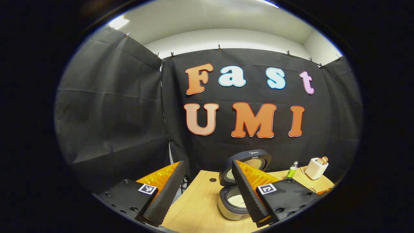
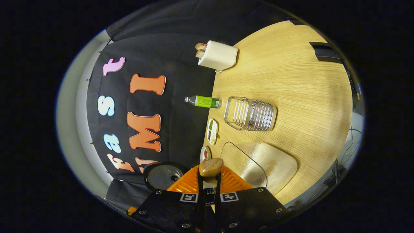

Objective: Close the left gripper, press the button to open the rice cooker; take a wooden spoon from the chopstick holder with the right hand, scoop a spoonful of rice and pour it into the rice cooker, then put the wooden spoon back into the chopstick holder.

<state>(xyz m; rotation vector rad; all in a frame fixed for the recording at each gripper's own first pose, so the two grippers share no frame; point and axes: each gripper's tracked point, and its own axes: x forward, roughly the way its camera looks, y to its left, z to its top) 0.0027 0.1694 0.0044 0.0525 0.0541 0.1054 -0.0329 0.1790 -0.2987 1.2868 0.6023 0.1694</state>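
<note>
My left gripper (image 1: 208, 163) is open, its fingers spread wide with nothing between them. Just beyond it, the rice cooker (image 1: 226, 204) stands on the wooden table with its lid (image 1: 250, 160) raised and white rice in the pot. In the right gripper view the scene is rolled sideways. My right gripper (image 2: 209, 181) is shut on the handle of the wooden spoon (image 2: 211, 166), whose bowl sticks out past the fingertips. No rice is visible on the spoon. The cooker's open lid (image 2: 161, 176) lies just left of the spoon. The metal chopstick holder (image 2: 250, 114) stands farther off.
A clear container of rice (image 2: 270, 165) sits close to the right gripper. Two small dishes (image 2: 212, 131) lie by the table's back edge. A green bottle (image 2: 203, 101) and a white toaster (image 2: 216, 55) with bread stand along the back. Bare table (image 2: 307, 97) extends beyond the holder.
</note>
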